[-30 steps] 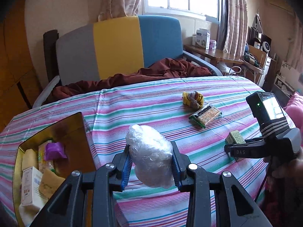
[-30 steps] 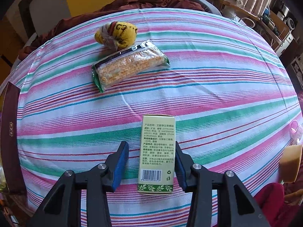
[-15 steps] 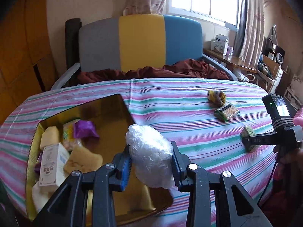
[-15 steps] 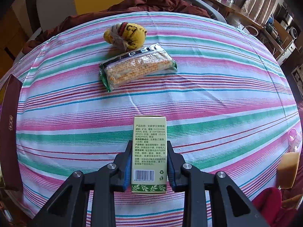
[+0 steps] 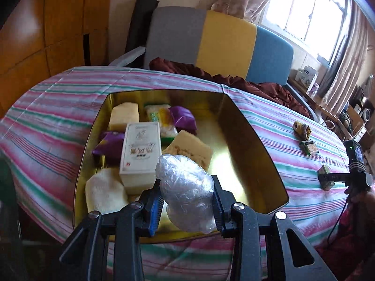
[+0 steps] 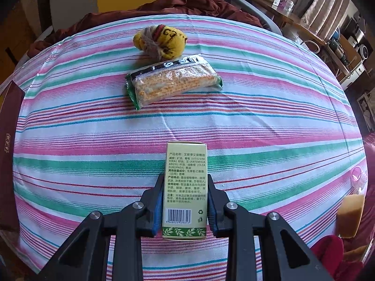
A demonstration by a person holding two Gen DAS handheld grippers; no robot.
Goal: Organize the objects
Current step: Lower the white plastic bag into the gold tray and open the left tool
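Observation:
My left gripper (image 5: 187, 201) is shut on a clear crumpled plastic bundle (image 5: 185, 189) and holds it above the near part of a gold tin box (image 5: 264, 154). The box holds a white carton (image 5: 140, 152), purple packets, sponges and a white cloth. My right gripper (image 6: 185, 201) is shut on a pale green carton (image 6: 185, 187) with printed text and a barcode, over the striped tablecloth. In the left wrist view the right gripper (image 5: 328, 178) is at the far right with the green carton (image 5: 327, 180).
A green snack packet (image 6: 173, 82) and a yellow bundle (image 6: 161, 41) lie on the striped tablecloth (image 6: 281, 121) beyond the green carton. A grey, yellow and blue chair (image 5: 220, 37) with a dark red cloth stands behind the table. A yellow sponge (image 6: 350, 215) is at the right edge.
My left gripper has swung left with the plastic bundle, from over the cloth to over the tin box. My right gripper has closed on the green carton.

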